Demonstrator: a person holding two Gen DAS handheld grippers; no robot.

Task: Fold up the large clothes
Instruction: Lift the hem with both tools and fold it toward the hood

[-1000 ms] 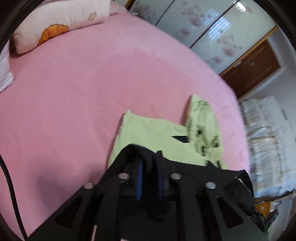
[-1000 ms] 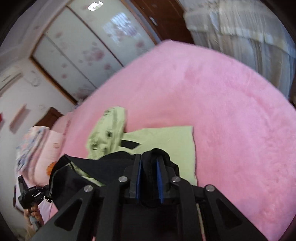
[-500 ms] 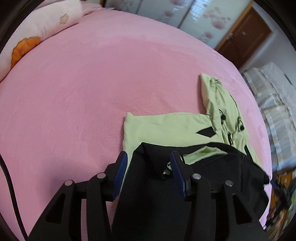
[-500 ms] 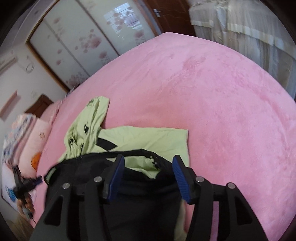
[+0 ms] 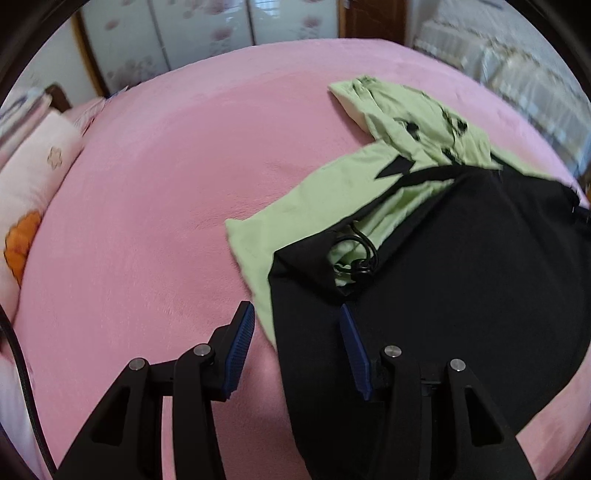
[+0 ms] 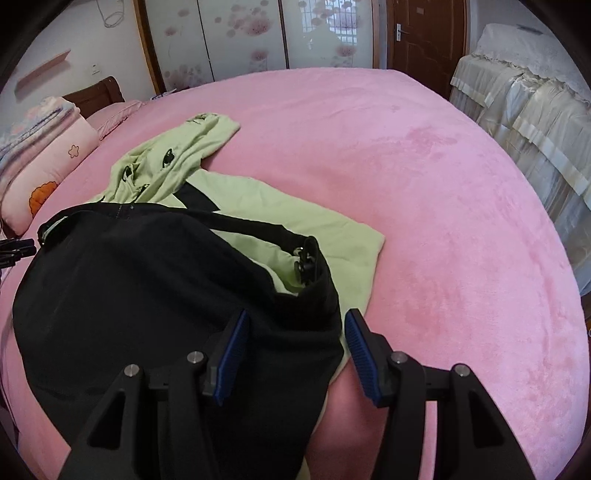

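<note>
A black garment [image 5: 461, 295] [image 6: 147, 295] with a drawstring waistband [image 5: 362, 254] [image 6: 304, 262] lies spread on top of a light green garment [image 5: 314, 206] [image 6: 314, 236] on the pink bed [image 5: 166, 184] [image 6: 443, 184]. The green garment's printed part [image 5: 406, 114] [image 6: 173, 158] sticks out beyond it. My left gripper [image 5: 295, 314] is open low over the black cloth's left edge, pads not pressing. My right gripper [image 6: 295, 317] is open over its right edge; cloth lies between the jaws, untouched by the blue pads [image 6: 360, 343].
A pink pillow [image 5: 29, 177] [image 6: 48, 166] lies at the bed's left end. Flowered wardrobe doors [image 6: 240, 37] and a brown door [image 6: 424, 33] stand behind the bed. Cream-covered furniture [image 6: 524, 110] stands to the right. A black cable [image 5: 18, 350] hangs at the left.
Both grippers were shut on the black garment's waistband and have let go. They sank toward the bed and rolled, and the black cloth now lies flat over the green garment.
</note>
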